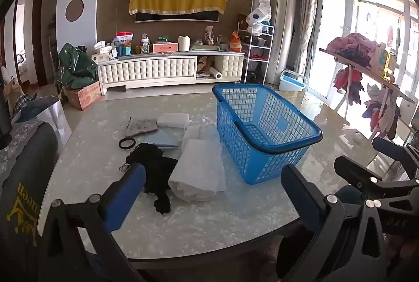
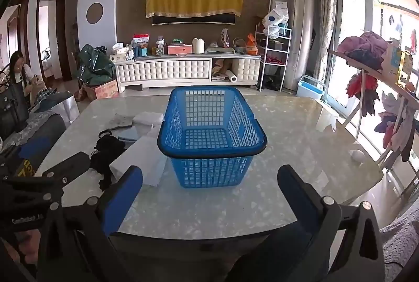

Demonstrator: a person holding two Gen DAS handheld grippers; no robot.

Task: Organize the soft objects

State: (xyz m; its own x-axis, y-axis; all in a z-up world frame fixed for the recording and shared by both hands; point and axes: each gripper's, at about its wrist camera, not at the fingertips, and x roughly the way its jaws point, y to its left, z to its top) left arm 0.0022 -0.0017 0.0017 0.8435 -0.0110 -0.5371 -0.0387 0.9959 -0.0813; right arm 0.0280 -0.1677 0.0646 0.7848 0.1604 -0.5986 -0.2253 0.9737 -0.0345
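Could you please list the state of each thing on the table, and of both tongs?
Blue basket: upright, empty.
White folded cloth: lying beside the basket.
Black cloth: crumpled on the table.
Left tongs: open, holding nothing.
Right tongs: open, holding nothing.

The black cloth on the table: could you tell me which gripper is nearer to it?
Left. The left gripper hovers open just before the black cloth; the right gripper faces the blue basket, the cloth off to its left.

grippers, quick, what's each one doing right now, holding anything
Left tool: open wide, holding nothing, above the table.
Right tool: open wide, holding nothing, facing the blue basket.
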